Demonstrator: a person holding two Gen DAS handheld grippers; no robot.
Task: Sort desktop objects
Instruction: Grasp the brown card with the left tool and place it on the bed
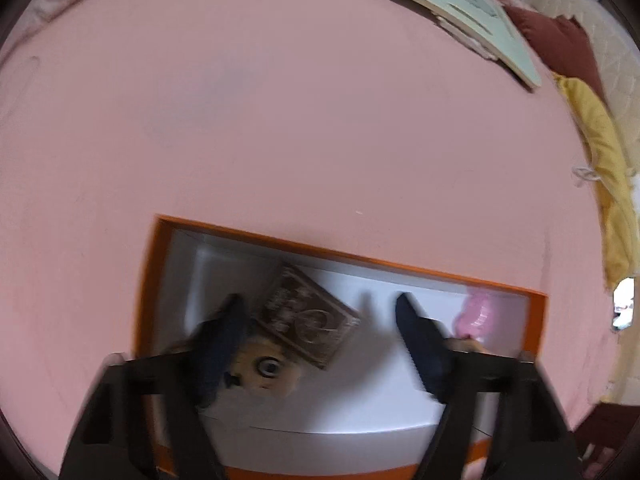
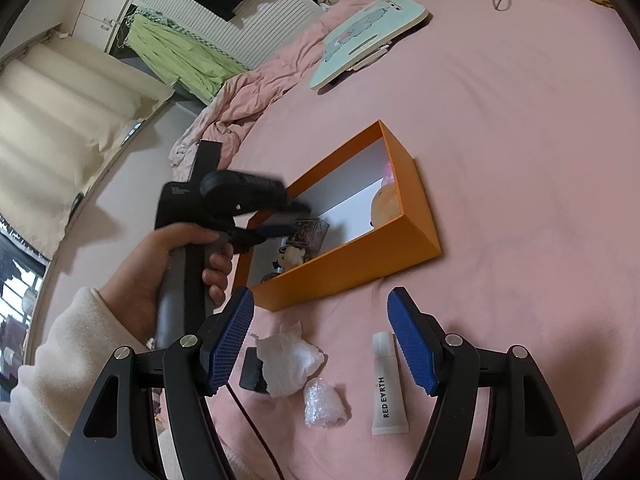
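An orange box [image 1: 360, 258] with a white inside lies open on the pink bed sheet. My left gripper [image 1: 320, 300] points down into it, open. A brown card deck [image 1: 308, 316] lies on the box floor between its fingers, close to the left one and free of the right. A plush toy with an eye [image 1: 268, 368] and a pink item [image 1: 478, 312] also lie inside. In the right wrist view a hand holds the left gripper [image 2: 296, 218] over the box [image 2: 348, 268]. My right gripper [image 2: 320, 294] hangs open and empty above a white tube [image 2: 388, 384], a crumpled tissue [image 2: 288, 360] and a plastic wad [image 2: 324, 402].
A small black object [image 2: 252, 368] with a dark cord lies under the tissue. A mint green board [image 2: 368, 36] rests at the far side of the bed beside a bunched pink quilt [image 2: 248, 100]. A yellow cloth [image 1: 600, 160] lines the right edge.
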